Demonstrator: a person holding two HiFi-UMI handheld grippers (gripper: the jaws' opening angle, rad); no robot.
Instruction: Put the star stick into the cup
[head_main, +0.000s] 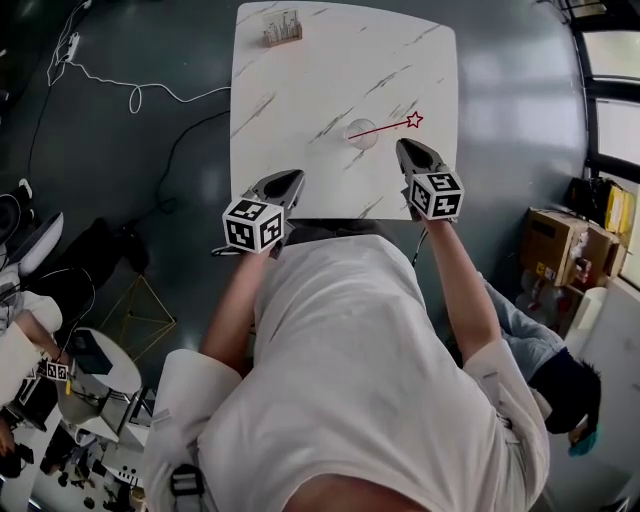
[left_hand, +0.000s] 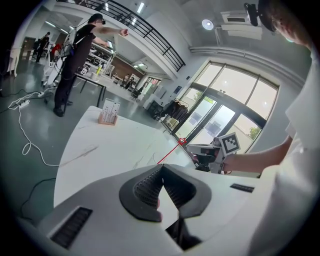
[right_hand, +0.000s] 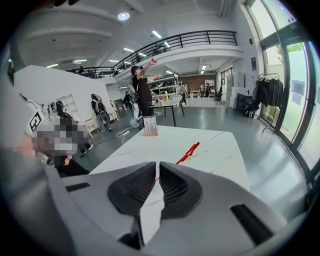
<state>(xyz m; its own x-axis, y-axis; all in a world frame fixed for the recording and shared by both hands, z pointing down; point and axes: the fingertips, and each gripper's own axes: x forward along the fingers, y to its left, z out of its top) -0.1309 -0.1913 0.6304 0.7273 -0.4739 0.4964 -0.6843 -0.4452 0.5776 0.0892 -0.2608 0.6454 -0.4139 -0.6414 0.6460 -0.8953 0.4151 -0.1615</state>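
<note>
In the head view the star stick (head_main: 385, 127) slants across the table's (head_main: 300, 80) right-centre, its lower end at the clear cup (head_main: 362, 134), with the left gripper (head_main: 293, 178) and right gripper (head_main: 405, 147) below it; in the left gripper view the jaws meet at the tips, empty; in the right gripper view the jaws are closed to a slit, holding nothing.

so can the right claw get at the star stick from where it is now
Probably yes: the right claw sits just short of the star stick, with only bare table between them. Its jaws look closed, so they would need to open first.
</note>
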